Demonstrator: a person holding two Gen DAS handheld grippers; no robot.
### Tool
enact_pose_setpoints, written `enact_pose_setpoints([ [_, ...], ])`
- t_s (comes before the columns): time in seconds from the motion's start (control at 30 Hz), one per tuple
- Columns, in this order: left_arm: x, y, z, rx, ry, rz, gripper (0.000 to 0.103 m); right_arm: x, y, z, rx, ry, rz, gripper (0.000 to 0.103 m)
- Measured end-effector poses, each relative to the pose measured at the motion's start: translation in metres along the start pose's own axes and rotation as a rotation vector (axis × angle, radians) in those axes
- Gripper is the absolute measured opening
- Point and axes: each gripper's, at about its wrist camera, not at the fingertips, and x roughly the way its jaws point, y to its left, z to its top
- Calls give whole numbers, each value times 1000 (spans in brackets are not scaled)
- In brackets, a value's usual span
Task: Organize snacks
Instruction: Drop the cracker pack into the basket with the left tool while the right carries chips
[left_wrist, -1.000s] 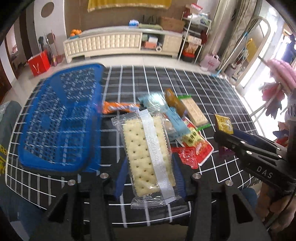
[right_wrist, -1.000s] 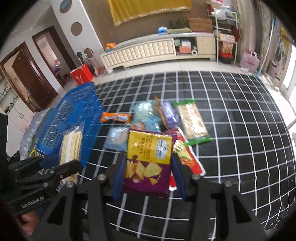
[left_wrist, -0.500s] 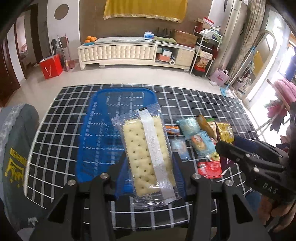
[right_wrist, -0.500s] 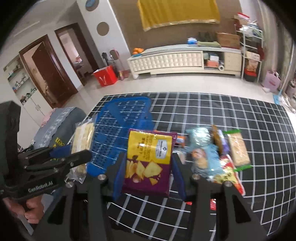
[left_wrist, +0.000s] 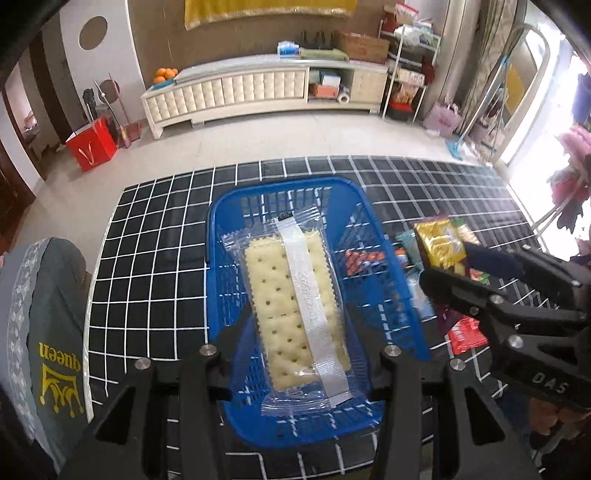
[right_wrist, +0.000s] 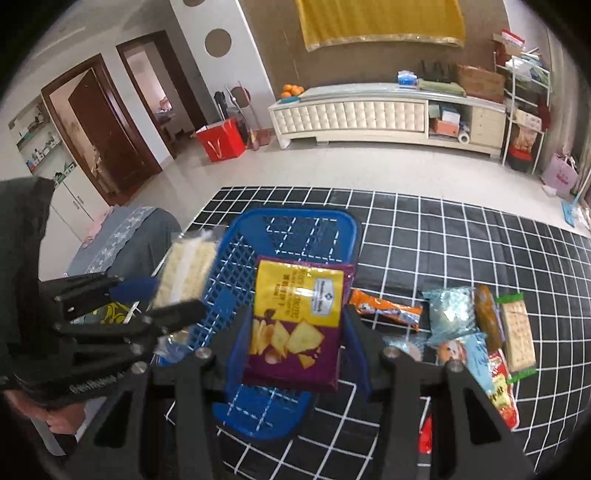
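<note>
While both packets hang above the blue basket, we see each one clamped between a pair of jaws. Our left gripper has its fingers pressed against the sides of the cracker packet, a clear wrapper with a crimped silver seam running down its length and pale, dotted square crackers showing through. From the right wrist view the same cracker packet appears edge-on, just left of the basket's near wall, held in the left gripper.

Our right gripper is closed on the chip bag, whose upper half is yellow with a white logo and whose lower half is purple with pictured golden chips. It sits over the basket's right side. In the left wrist view the chip bag pokes out of the right gripper as a shiny gold end, just beside the basket's right rim.

The blue basket is a rectangular plastic one with slotted walls and floor, standing on the black grid-patterned cloth. We cannot see anything lying inside it, though the held packets cover much of its floor.

To the basket's right, loose on the cloth, lie an orange snack bar, a pale blue packet, a green-edged cracker pack and a red packet.
</note>
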Motion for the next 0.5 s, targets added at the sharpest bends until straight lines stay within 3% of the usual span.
enact_pose_setpoints([
  [0.37,49,15,18,-12,58,0,44,30,-12,8,36,45,-2,53],
  [0.5,57,18,21,-22,50,10,49,32,-15,9,37,52,-9,53],
])
